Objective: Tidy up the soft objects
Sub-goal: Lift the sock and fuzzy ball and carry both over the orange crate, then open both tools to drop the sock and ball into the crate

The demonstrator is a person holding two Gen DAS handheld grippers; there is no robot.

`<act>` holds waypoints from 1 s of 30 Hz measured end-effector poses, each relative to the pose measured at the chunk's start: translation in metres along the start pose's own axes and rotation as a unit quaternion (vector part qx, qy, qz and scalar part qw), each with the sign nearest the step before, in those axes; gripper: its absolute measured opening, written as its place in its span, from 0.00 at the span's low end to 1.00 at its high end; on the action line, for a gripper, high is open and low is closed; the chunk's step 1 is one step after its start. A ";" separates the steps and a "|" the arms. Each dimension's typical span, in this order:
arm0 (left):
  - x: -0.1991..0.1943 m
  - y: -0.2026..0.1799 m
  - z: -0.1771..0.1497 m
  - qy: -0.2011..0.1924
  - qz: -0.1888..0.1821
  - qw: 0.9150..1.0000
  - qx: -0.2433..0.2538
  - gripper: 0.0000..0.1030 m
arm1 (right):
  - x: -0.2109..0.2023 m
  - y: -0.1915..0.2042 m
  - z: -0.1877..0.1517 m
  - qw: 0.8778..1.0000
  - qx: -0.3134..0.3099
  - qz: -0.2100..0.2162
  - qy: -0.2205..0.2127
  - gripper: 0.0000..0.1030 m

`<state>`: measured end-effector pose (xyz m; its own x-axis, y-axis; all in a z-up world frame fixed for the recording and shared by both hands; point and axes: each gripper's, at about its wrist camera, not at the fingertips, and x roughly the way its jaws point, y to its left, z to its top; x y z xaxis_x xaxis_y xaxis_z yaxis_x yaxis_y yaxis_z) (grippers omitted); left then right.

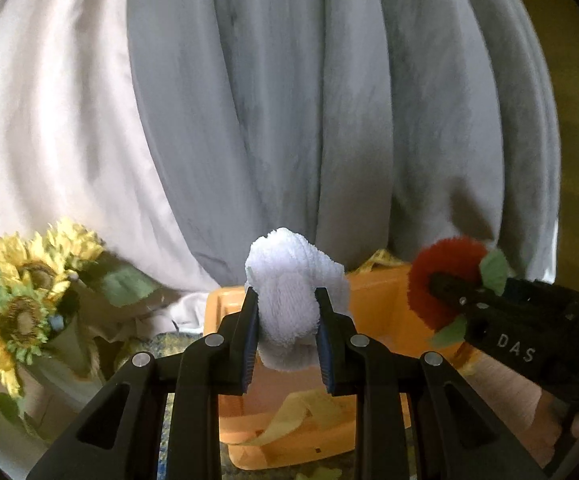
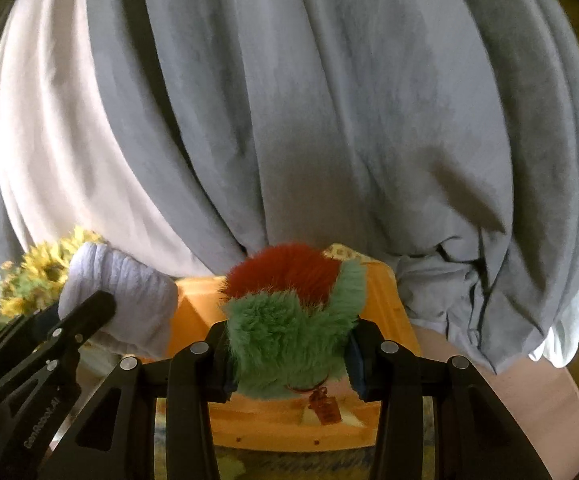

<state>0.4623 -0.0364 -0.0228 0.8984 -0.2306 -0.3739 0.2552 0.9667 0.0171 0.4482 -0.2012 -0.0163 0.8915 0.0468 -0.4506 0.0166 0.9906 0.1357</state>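
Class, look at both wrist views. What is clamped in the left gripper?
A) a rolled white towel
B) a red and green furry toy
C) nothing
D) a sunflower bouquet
A: in the left wrist view the left gripper pinches the white towel above the orange box.

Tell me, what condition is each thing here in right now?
White towel: bunched up, clamped in the left gripper.
Red and green plush toy: squeezed in the right gripper.
Orange box: open on top, paper strips inside.
Sunflowers: upright in their wrap.
Grey curtain: hanging in folds.
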 end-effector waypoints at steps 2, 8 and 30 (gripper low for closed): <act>0.016 0.000 -0.004 0.013 0.003 1.000 0.005 0.25 | 0.012 -0.001 0.000 1.000 -0.003 -0.005 0.011 0.42; 0.054 0.000 -0.016 0.057 -0.005 0.998 0.009 0.27 | 0.047 -0.003 -0.002 0.999 -0.014 -0.022 0.047 0.42; 0.019 0.006 0.000 0.028 0.008 0.999 0.014 0.91 | 0.034 -0.012 0.008 0.998 -0.005 -0.053 0.033 0.82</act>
<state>0.4809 -0.0352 -0.0303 0.8812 -0.2069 -0.4250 0.2508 0.9668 0.0493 0.4819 -0.2130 -0.0264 0.8530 -0.0495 -0.5195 0.1042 0.9916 0.0767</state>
